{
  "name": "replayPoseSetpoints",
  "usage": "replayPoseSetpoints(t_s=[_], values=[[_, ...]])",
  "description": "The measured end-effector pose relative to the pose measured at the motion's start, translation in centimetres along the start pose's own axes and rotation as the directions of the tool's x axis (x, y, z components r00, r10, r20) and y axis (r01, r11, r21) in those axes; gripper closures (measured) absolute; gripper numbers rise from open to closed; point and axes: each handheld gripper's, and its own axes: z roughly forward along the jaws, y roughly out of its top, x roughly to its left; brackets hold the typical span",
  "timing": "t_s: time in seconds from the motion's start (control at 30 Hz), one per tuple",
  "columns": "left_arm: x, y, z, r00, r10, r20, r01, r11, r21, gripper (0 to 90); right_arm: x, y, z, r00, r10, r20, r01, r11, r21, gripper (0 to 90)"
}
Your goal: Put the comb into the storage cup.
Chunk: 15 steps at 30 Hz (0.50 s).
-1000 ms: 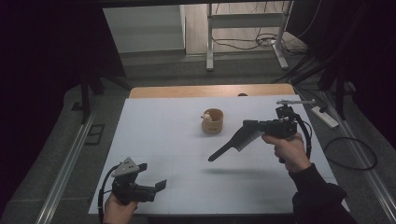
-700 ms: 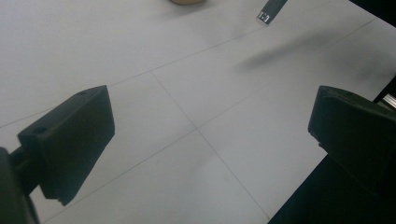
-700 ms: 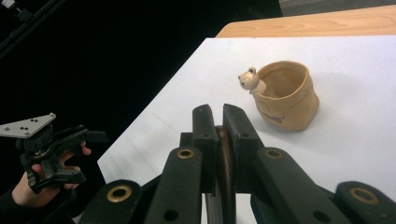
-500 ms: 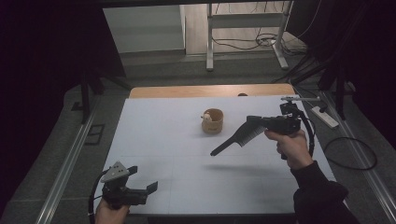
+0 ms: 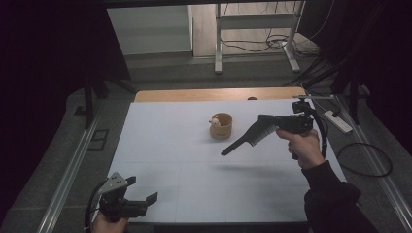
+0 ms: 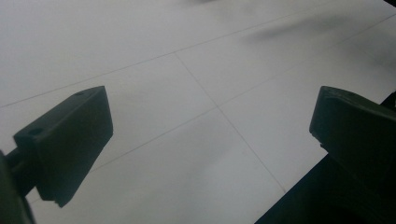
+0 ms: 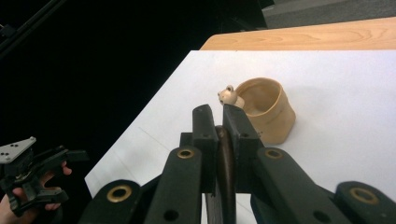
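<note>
Right, the comb (image 5: 252,135) is what I'm carrying: a dark, flat thing with fine teeth along one edge and a long tapering handle, clamped in my right gripper (image 5: 265,127) and held in the air above the white table (image 5: 160,141). In the right gripper view the jaws pinch together on a thin dark-brown edge (image 7: 225,163), which I take to be the comb's spine, though up close it's hard to be sure. I'm holding it slanted, handle pointing down toward my side, probably so it clears the cup. That small cup (image 5: 221,125) sits just beyond it, tan and matte with a soft, hand-shaped wall and a little animal figure (image 7: 229,95) on its rim. My left gripper (image 5: 143,203) hangs low at the near edge, jaws apart and empty.
</note>
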Motion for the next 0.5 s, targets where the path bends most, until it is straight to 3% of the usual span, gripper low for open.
replayPoseSetpoints(t_s=[0.5], values=[[0.1,-0.4,-0.7,0.9988,0.01,-0.047,-0.009,0.9999,0.01,0.0,-0.4,1.8,-0.4,0.9995,-0.003,0.032,0.004,1.0,-0.031,84.1]])
